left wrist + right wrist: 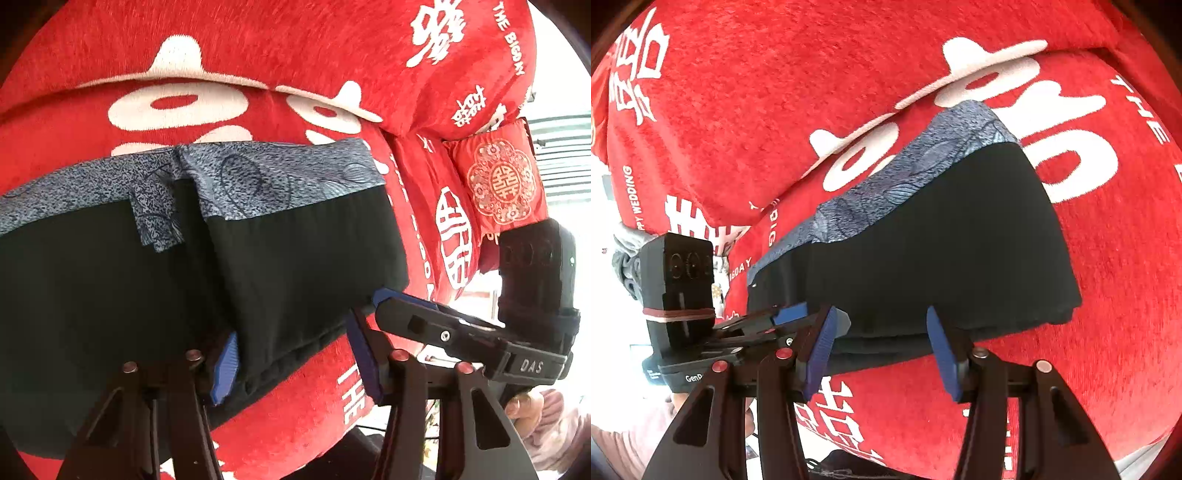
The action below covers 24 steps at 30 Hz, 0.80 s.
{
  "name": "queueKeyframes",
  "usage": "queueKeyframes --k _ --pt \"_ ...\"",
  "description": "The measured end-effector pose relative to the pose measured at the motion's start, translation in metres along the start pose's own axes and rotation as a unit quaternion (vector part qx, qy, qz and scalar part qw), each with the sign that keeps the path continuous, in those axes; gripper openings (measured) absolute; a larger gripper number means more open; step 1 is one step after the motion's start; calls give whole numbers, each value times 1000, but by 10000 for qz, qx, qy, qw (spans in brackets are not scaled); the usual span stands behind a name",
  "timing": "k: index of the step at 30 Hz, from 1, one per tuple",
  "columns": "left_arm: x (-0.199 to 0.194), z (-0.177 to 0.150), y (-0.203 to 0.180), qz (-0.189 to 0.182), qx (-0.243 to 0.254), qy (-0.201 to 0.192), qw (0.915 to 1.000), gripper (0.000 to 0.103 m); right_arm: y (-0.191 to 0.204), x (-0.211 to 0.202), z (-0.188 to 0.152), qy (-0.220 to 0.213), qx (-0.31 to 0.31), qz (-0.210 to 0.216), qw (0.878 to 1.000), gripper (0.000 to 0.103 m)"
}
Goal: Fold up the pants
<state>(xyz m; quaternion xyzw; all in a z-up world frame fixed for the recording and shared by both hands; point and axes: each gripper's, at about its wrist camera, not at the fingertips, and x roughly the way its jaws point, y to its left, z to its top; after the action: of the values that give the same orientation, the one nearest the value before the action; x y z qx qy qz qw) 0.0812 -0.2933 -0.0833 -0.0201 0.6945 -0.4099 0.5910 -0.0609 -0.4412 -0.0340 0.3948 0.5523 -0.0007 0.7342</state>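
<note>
The black pants (295,266) with a blue-grey patterned waistband (280,173) lie folded on a red plush cover (258,48). My left gripper (295,363) is open, its blue pads on either side of the fold's near edge. My right gripper (402,306) shows at the right in the left wrist view, at the pants' right corner. In the right wrist view the folded pants (942,251) lie ahead and my right gripper (882,354) is open astride their near edge. The left gripper (790,314) shows at the left, at the pants' near left corner.
The red cover (812,74) carries white Chinese characters and English lettering. A red embroidered cushion (498,181) sits at the right in the left wrist view. The person's hand (524,406) holds the right gripper's handle. Bright window light lies beyond the cover's edges.
</note>
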Motion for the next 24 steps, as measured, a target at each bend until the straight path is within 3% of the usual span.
queueKeyframes --k 1,2,6,8,13,16,18,21,24 --pt "2 1 -1 105 24 42 9999 11 -2 1 1 9 44 0 10000 55" --pt "3 2 -1 227 32 49 9997 5 -1 -1 0 14 53 -3 10000 55" --pt "-20 -10 -3 339 95 -300 9989 5 2 -14 2 -59 5 70 10000 52" --pt "-27 -18 -1 359 113 -321 9988 5 7 -20 7 -109 -118 165 9997 37" --pt "-13 -26 7 452 45 -172 9988 5 17 -15 35 -260 -578 -282 9976 33" --pt "-9 -28 11 465 9 -219 9987 5 3 -3 65 -421 -444 -425 9972 33" --pt "-9 -29 13 460 -3 -359 9983 5 -5 12 76 -303 -414 -508 9974 33" --pt "-10 -29 17 596 -120 -446 9972 5 -12 50 76 108 -458 -577 9972 32" --pt "-13 -29 12 757 -111 -505 9958 5 9 54 65 -24 -1071 -1024 9890 33"
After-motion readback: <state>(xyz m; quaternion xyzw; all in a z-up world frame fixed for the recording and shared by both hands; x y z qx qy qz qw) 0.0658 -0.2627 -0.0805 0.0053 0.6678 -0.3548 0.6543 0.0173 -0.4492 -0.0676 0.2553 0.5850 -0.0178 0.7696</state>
